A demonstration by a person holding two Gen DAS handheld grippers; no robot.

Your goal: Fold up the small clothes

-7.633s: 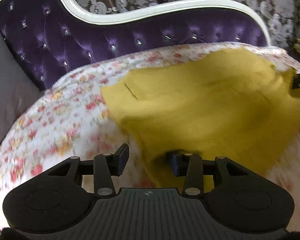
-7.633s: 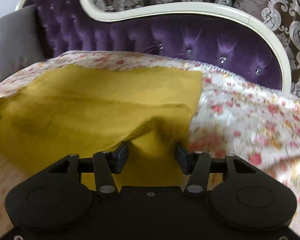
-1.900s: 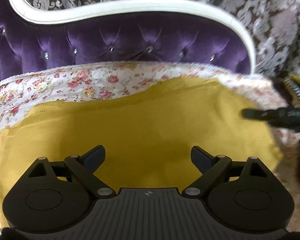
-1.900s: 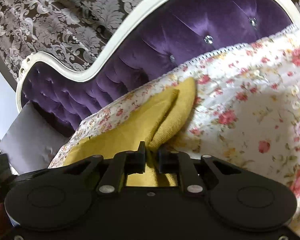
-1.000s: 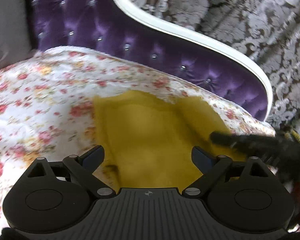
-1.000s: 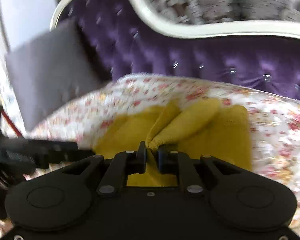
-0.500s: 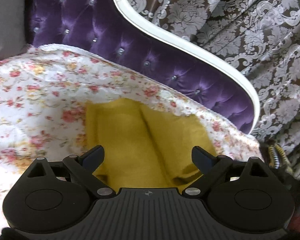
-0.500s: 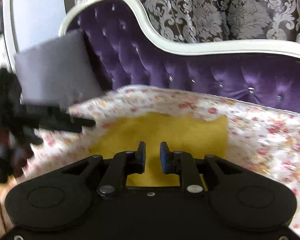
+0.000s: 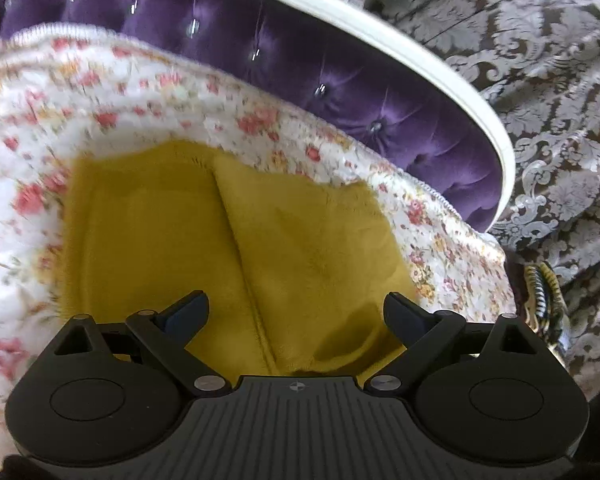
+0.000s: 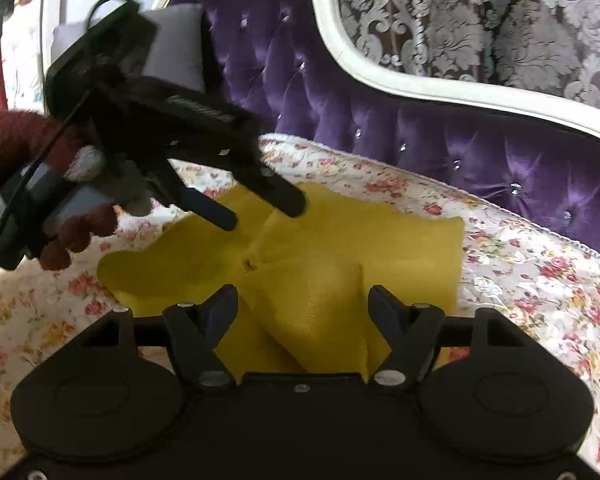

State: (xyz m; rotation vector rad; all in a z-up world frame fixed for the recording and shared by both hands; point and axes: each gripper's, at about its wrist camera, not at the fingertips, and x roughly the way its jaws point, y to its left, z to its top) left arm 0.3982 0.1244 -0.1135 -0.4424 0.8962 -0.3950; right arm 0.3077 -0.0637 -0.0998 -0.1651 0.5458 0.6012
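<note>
A mustard-yellow garment [image 9: 204,240] lies folded on the flowered cover, with a lengthwise crease down its middle. My left gripper [image 9: 296,308] hovers low over its near edge, open, with nothing pinched. In the right wrist view the garment [image 10: 404,248] shows a raised fold between the fingers of my right gripper [image 10: 303,300]. Those jaws are opening and the pads stand clear of the cloth. The left gripper [image 10: 262,214] also shows there, open above the garment's far left part, held by a hand in a dark red knit glove [image 10: 76,232].
The flowered cover [image 9: 60,92] drapes a purple tufted sofa back [image 10: 440,144] with a white frame [image 9: 480,112]. A grey cushion [image 10: 176,44] leans at the sofa's left end. Patterned curtain [image 9: 540,60] hangs behind.
My right gripper has let go of the yellow fold and spread its fingers. The cloth has dropped flat. The left gripper has swung in over the garment from the left.
</note>
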